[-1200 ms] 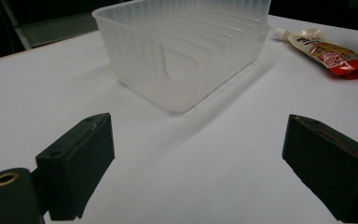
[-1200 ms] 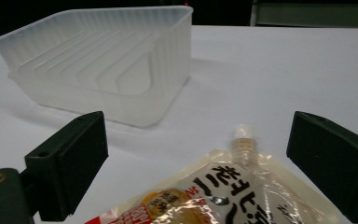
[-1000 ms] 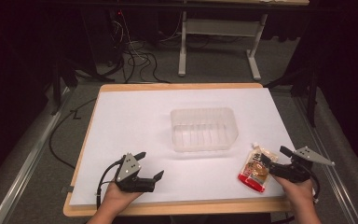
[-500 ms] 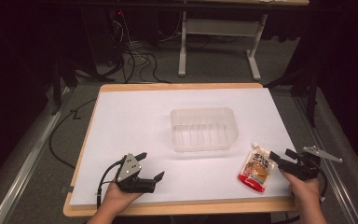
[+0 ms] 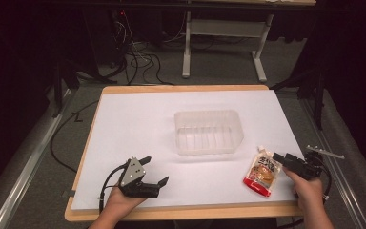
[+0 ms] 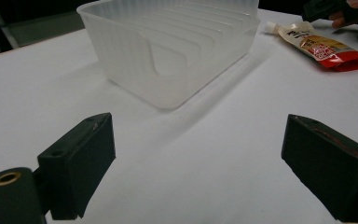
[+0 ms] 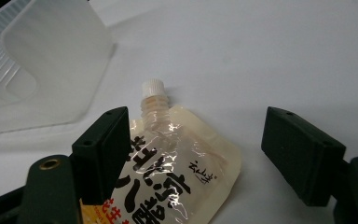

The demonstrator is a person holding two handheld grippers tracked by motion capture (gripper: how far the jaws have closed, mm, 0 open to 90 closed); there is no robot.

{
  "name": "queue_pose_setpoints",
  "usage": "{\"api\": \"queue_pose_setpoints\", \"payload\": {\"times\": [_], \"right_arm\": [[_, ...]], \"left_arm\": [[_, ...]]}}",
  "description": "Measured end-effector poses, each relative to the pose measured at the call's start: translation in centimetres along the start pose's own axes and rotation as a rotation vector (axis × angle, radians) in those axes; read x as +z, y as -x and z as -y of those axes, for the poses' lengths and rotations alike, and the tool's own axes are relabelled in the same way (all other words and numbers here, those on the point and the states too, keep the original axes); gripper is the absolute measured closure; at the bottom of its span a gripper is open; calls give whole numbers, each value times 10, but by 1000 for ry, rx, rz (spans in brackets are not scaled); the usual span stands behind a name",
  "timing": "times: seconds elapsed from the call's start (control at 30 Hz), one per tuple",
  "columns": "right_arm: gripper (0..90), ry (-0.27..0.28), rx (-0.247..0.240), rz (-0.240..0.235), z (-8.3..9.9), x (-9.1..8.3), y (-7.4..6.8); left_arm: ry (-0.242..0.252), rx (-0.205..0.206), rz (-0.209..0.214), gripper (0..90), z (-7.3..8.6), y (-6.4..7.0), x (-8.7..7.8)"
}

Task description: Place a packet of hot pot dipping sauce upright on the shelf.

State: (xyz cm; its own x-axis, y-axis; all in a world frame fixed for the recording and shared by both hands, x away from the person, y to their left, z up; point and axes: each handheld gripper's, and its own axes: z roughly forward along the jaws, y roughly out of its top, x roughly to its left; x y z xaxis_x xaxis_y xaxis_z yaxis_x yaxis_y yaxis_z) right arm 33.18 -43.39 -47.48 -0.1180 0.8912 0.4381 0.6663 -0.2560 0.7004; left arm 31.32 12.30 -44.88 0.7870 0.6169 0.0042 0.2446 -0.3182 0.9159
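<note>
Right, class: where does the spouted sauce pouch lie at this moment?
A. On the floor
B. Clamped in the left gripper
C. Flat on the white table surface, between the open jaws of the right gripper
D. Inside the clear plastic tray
C: the spouted sauce pouch lies flat on the white table surface, with the right gripper jaws spread on either side and the clear plastic tray apart from it.

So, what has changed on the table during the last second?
The right tongs drew back slightly toward the person; they stand open around the pouch without gripping it. The pouch, the tray and the open left tongs stayed where they were.
</note>
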Motion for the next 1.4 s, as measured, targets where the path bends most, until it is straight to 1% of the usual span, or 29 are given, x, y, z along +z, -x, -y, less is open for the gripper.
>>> {"api": "queue_pose_setpoints", "payload": {"times": [0.1, 0.17, 0.23, 0.27, 0.37, 0.57, 0.6, 0.8, 0.83, 0.87, 0.9, 0.93, 0.97, 1.0, 1.1, 1.13, 1.23, 1.37, 1.4], "right_arm": [[263, -23, 6, -7, 0, 2, 1], [290, -39, 13, -14, 0, 3, 1], [315, -42, 4, -25, 1, 4, 1], [330, -46, 3, -22, 1, 4, 0], [367, -54, -1, -40, 1, 5, 0], [492, -76, 11, -65, 3, 5, 0], [516, -77, 4, -66, 3, 5, 0], [703, -90, 10, -36, 3, 6, 0], [703, -90, 10, -36, 3, 6, 0], [779, -94, 1, -19, 4, 6, -1], [779, -94, 1, -19, 4, 6, -1], [838, -89, -18, -1, 4, 5, -3], [838, -89, -18, -1, 4, 5, -3], [887, -74, -37, 0, 5, 4, -4], [900, -64, -50, 1, 5, 3, -6], [900, -52, -80, -5, 6, 1, -8], [900, -29, -124, -14, 7, -1, -11], [900, -3, -158, -18, 6, -7, -16], [900, 12, -166, -23, 6, -9, -17]], "left_arm": [[-4, 4, 2, 102, 0, 0, 0], [-4, 4, 4, 102, 0, 1, 1], [-5, 4, 6, 102, 0, 1, 1], [-6, 6, 8, 102, 0, 1, 1], [-9, 7, 11, 102, 0, 2, 1], [-11, 10, 14, 103, 1, 2, 2], [-12, 9, 16, 103, 1, 2, 2], [-17, 10, 19, 104, 1, 2, 3], [-17, 10, 19, 104, 1, 2, 3], [-17, 10, 20, 105, 1, 2, 3], [-17, 10, 20, 105, 1, 2, 3], [-17, 10, 20, 105, 1, 2, 3], [-17, 10, 20, 105, 1, 2, 3], [-15, 10, 21, 107, 1, 3, 2], [-14, 10, 21, 107, 1, 3, 2], [-13, 9, 21, 107, 1, 3, 2], [-8, 11, 22, 109, 1, 2, 2], [2, 18, 20, 111, 0, 2, 1], [3, 18, 20, 111, 0, 3, 1]]}}
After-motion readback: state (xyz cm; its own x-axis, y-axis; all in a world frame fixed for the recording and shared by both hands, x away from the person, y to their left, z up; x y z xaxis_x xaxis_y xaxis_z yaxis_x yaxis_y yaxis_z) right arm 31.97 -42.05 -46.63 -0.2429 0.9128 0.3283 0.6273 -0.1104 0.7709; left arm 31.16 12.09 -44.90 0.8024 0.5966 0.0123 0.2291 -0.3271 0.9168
